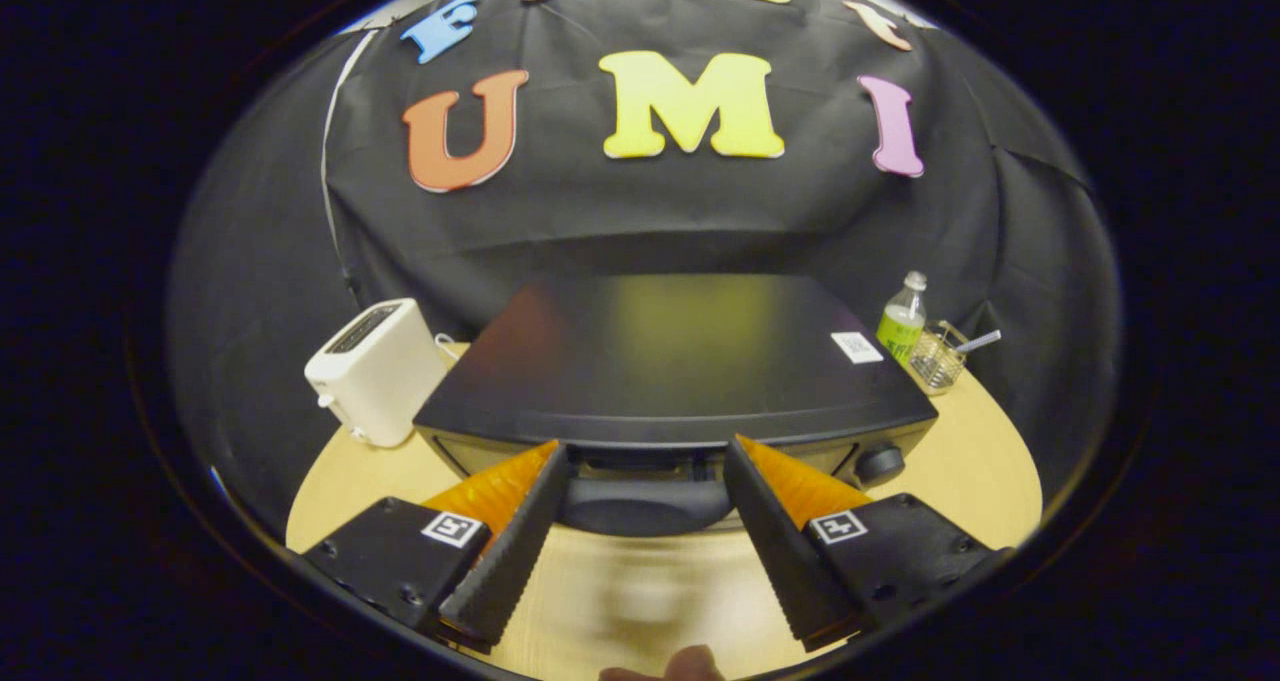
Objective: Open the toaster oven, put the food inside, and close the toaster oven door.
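A black toaster oven (pixel 680 361) stands on the round wooden table (pixel 960 461), seen from above its front edge. Its door is shut, and the dark rounded door handle (pixel 645 506) lies just ahead of and between my fingertips. My gripper (pixel 645 456) is open, its two black fingers (pixel 520 541) with orange backs spread to either side of the handle, not pressing on it. A round knob (pixel 880 461) sits on the oven's front at the right. I cannot make out any food here.
A white slot toaster (pixel 375 371) stands left of the oven. Behind the oven's right corner are a green-labelled bottle (pixel 903 323) and a small wire basket (pixel 938 359) with a utensil. A fingertip (pixel 665 669) shows below the fingers.
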{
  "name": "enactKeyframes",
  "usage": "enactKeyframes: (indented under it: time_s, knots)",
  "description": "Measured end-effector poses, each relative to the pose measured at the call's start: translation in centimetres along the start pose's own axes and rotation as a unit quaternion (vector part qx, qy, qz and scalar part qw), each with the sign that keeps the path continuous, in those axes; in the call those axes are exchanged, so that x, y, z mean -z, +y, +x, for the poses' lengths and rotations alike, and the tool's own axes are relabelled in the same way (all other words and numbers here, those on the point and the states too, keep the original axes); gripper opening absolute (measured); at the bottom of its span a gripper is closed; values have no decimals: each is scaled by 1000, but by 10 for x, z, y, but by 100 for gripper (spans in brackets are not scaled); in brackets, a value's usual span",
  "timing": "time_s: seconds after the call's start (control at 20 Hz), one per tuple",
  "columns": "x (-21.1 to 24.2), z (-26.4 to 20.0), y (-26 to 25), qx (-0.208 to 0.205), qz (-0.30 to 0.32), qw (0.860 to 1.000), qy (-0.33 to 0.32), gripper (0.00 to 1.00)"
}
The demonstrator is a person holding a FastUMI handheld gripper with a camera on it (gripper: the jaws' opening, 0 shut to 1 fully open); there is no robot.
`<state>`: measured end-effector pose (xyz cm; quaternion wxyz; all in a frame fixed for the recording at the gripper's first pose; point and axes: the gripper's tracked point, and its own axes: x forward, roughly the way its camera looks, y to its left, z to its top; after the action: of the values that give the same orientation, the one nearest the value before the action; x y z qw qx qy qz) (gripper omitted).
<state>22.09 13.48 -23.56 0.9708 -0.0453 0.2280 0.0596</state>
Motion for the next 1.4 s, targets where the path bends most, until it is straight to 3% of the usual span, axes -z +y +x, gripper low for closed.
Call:
enactKeyframes:
  time_s: [0.3,0.8,1.0,1.15,1.4]
  knots:
    - [14,-9,1,-3,-6,1000,5,100]
    - [142,-61,-14,-1,3,993,114,100]
    - [149,-81,-27,-5,13,993,119,100]
    - [132,-107,-27,-30,11,994,102,100]
    - [113,-155,31,-171,47,975,134,100]
